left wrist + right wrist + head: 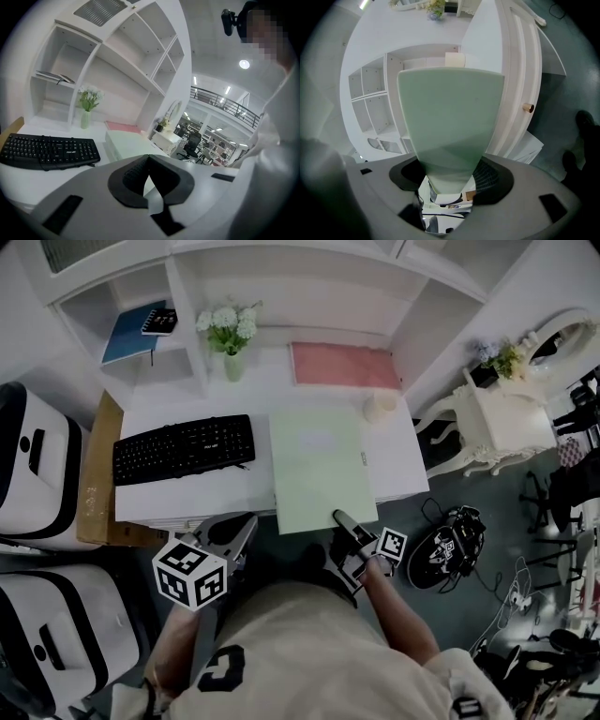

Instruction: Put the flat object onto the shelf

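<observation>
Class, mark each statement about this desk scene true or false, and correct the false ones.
1. The right gripper grips the green folder. True.
2. In the head view the keyboard lies right of that folder. False: it lies left of it.
3. A vase of flowers stands at the back of the desk. True.
4. The blue book lies on the desk. False: it lies in a shelf compartment.
5. The left gripper holds the pink folder. False: its jaws are together, empty.

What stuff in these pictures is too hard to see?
Head view: the white label on the green folder is too small to read.
Head view: the small black thing on the blue book is too small to name.
Right gripper view: the green folder hides most of the desk behind it.
</observation>
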Demonstrator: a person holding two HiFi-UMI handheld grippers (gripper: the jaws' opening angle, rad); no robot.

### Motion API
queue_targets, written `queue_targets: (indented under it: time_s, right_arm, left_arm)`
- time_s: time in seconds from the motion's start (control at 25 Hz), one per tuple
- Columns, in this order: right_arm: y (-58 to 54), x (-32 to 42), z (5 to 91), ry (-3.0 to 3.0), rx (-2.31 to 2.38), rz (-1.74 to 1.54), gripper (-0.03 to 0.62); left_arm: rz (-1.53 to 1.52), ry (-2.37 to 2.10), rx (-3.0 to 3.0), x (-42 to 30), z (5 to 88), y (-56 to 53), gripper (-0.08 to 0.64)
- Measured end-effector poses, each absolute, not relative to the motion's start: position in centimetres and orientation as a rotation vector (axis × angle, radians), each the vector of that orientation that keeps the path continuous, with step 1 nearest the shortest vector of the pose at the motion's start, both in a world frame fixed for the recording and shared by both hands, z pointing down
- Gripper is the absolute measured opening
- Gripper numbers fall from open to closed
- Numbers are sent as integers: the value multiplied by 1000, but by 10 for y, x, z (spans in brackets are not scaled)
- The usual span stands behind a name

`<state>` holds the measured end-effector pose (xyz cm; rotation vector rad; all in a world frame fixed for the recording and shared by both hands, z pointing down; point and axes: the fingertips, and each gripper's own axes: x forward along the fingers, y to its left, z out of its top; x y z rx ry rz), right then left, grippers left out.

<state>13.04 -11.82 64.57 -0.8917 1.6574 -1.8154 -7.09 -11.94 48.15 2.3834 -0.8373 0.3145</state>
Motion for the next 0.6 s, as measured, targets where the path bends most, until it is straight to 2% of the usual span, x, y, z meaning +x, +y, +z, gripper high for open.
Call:
queue_targets:
  time_s: [0.6]
  right_arm:
    - [-91, 120, 620, 1644, -912, -1759, 295]
  left_arm:
    - [326, -709, 2400, -64, 492, -104, 12]
